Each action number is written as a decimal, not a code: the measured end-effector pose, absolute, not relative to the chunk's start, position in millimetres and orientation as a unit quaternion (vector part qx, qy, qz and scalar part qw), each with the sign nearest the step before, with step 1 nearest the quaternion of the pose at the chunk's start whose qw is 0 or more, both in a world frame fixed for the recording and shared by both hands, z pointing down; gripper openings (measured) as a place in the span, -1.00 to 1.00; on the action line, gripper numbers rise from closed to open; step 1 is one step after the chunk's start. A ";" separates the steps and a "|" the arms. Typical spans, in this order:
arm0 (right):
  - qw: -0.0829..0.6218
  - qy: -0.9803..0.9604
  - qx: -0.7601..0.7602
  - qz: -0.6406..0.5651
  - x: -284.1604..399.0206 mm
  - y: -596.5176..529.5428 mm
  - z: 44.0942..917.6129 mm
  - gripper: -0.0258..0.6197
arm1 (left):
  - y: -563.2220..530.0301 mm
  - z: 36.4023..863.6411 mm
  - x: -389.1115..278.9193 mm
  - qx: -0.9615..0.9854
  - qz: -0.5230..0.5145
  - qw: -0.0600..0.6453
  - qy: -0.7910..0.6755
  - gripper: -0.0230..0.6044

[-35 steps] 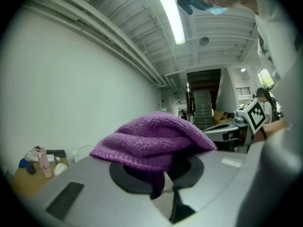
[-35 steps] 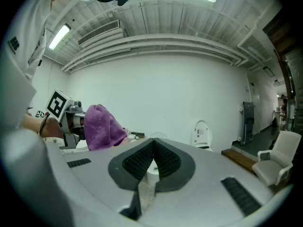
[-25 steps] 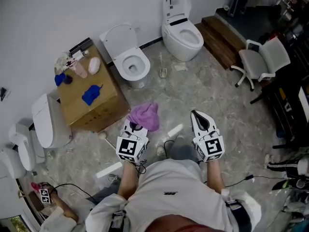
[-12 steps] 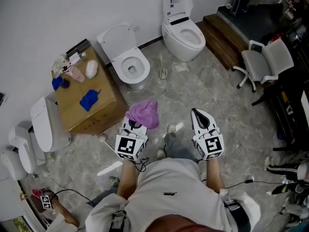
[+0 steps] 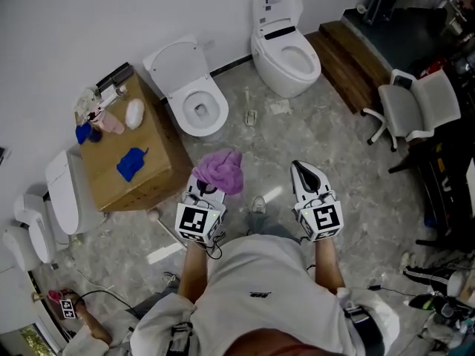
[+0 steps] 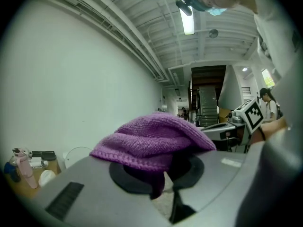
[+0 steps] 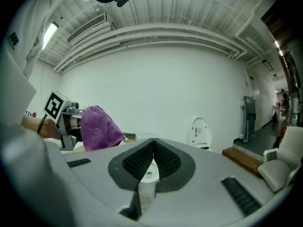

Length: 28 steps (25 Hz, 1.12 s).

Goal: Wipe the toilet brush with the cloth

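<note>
Room: grey stone floor (image 5: 349, 162) below a plain white wall (image 5: 111, 13), seen from above.
Person: pale shirt (image 5: 260, 288) at the bottom edge, both arms reaching forward.
Left gripper (image 6: 161, 176): held out level, jaws closed tight and pinching the cloth.
Cloth (image 5: 221, 170): purple and knitted, bunched in a mound over the left jaw tips, off the floor, with a fold hanging down between the pads.
Right gripper (image 7: 154, 143): level beside the left one and apart from it, ribbed pads pressed together at the tips, gripping nothing.
Stick (image 5: 159, 223): thin, with a round end, lying on the floor just beside the box; cannot tell whether it is the brush.
Box (image 5: 152, 173): brown cardboard, left of the grippers, carrying a blue item (image 5: 130, 163) and small bottles.
Toilets: one (image 5: 194, 99) just beyond the box, lid up; another (image 5: 286, 50) further right against the wall.
Chair (image 5: 415, 110): white, well off to the right.
</note>
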State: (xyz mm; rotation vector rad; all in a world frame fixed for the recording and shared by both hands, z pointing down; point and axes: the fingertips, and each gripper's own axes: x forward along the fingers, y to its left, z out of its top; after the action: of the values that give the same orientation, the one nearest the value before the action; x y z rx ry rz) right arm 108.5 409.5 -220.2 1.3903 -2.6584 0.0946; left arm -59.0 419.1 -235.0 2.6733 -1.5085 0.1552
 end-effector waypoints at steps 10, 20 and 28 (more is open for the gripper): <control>0.073 -0.897 0.435 0.032 124.8 321.8 -213.6 -0.93 | 343.9 -228.9 -39.4 0.857 0.050 0.043 -0.512 -0.71; 0.065 -0.906 0.417 0.031 134.8 281.1 -205.5 -0.93 | 308.0 -222.9 -24.6 0.848 0.052 0.036 -0.526 -0.71; 0.067 -0.910 0.409 0.034 126.4 227.8 -195.0 -0.93 | 259.8 -210.1 -31.2 0.846 0.056 0.042 -0.529 -0.72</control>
State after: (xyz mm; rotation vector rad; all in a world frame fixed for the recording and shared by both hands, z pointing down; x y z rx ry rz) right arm 126.4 227.8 -195.0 1.2319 -2.7409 0.1012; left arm -31.2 259.8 -210.1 2.5890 -1.6175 0.1708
